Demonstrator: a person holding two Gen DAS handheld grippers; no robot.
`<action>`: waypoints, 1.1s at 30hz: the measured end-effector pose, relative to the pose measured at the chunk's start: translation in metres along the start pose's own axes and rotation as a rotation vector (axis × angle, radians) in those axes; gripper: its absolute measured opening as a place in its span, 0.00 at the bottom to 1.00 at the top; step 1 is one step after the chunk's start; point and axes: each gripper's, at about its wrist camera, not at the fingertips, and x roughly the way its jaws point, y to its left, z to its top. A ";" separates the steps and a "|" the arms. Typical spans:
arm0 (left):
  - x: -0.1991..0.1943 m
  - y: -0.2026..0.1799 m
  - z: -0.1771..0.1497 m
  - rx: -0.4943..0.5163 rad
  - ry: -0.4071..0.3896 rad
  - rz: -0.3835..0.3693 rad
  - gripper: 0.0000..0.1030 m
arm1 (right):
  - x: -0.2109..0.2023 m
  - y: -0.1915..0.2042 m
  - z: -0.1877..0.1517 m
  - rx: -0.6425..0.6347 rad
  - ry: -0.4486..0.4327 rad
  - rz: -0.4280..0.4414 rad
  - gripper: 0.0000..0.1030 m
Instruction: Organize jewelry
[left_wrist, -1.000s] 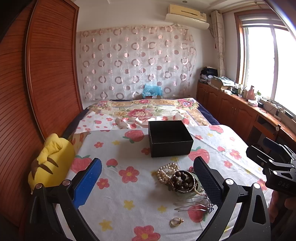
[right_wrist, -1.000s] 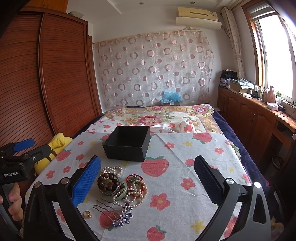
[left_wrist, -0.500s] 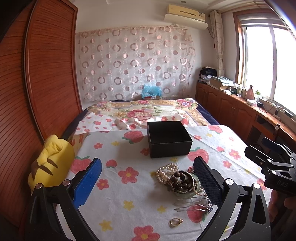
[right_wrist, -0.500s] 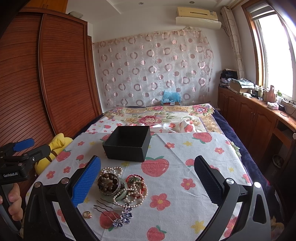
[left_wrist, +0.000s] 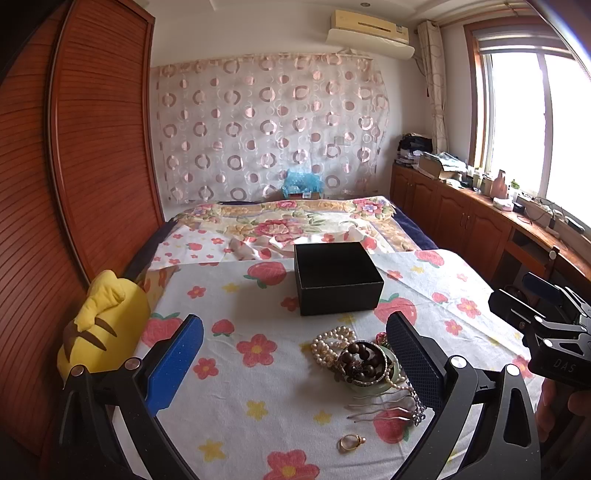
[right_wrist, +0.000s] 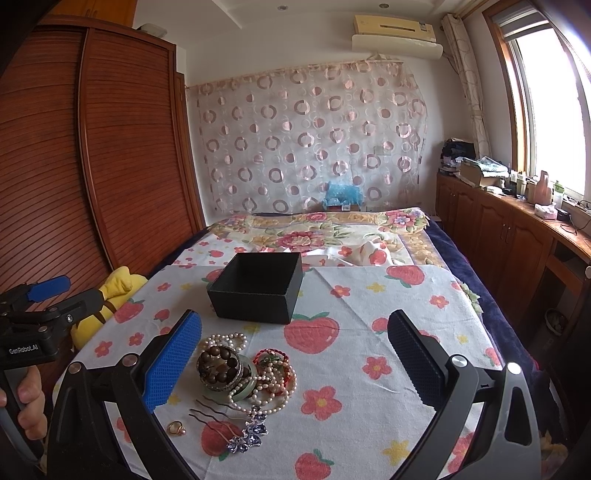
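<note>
An open black box (left_wrist: 338, 278) (right_wrist: 256, 291) sits on the strawberry-print cloth (left_wrist: 258, 373). In front of it lies a jewelry pile: brown bead bracelet (left_wrist: 360, 362) (right_wrist: 218, 363), pearl strands (left_wrist: 332, 341) (right_wrist: 275, 384), green bangle (right_wrist: 245, 389), a hair comb with blue flower (right_wrist: 245, 435) (left_wrist: 384, 406) and a gold ring (left_wrist: 349, 441) (right_wrist: 175, 428). My left gripper (left_wrist: 295, 354) is open and empty, hovering before the pile. My right gripper (right_wrist: 295, 354) is open and empty, the pile near its left finger. Each gripper shows at the edge of the other's view.
A yellow plush toy (left_wrist: 101, 325) lies at the cloth's left edge beside a wooden wardrobe (left_wrist: 74, 166). A floral bedspread (left_wrist: 291, 221) lies behind the box. Wooden cabinets (left_wrist: 480, 225) with clutter run along the right wall under the window.
Both views have shifted only slightly; the left gripper has edged a little. The jewelry and box have not moved, and both grippers stay open.
</note>
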 end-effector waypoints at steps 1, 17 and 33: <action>0.000 0.000 0.000 0.001 0.000 0.001 0.93 | 0.000 0.000 0.000 -0.001 0.000 0.000 0.99; 0.004 -0.003 0.013 -0.002 0.027 0.001 0.93 | 0.013 0.001 -0.016 -0.037 0.013 -0.018 0.99; 0.062 -0.022 -0.022 0.101 0.178 -0.130 0.93 | 0.044 -0.013 -0.042 -0.057 0.137 0.032 0.99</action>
